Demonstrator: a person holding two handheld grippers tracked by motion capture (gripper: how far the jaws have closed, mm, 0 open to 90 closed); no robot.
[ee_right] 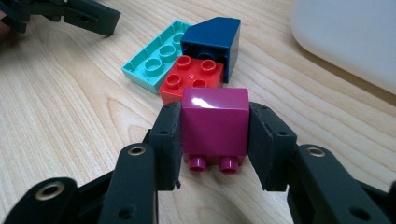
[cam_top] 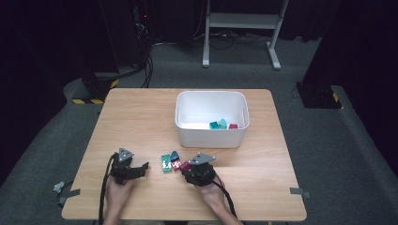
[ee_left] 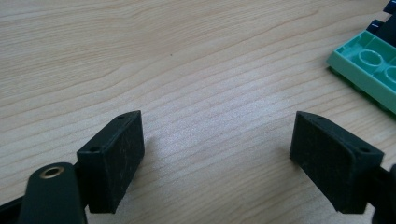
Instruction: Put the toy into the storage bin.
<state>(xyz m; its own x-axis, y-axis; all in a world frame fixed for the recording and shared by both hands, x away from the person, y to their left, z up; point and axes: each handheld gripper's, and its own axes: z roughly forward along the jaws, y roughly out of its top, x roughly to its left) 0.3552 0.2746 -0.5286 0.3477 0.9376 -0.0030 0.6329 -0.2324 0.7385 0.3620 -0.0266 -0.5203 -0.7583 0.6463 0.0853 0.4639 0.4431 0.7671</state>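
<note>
The right claw (ee_right: 215,140) is clamped on a magenta brick (ee_right: 215,122) lying on its side on the tabletop (cam_top: 141,122), studs toward the camera, just in front of the red brick (ee_right: 190,77). The pick looks made; next comes a lift and carry to the white bin (cam_top: 211,136), clearing its near wall. The left claw (ee_left: 219,154) stands wide open over bare wood. The right gripper view shows the pads pressing the brick; the high view shows bricks already inside the bin.

From my left gripper view, the mint plate (ee_left: 373,70) runs off the right edge. Up high, I can't make out the shapes of the bricks in the white bin (cam_top: 211,136), too small.
</note>
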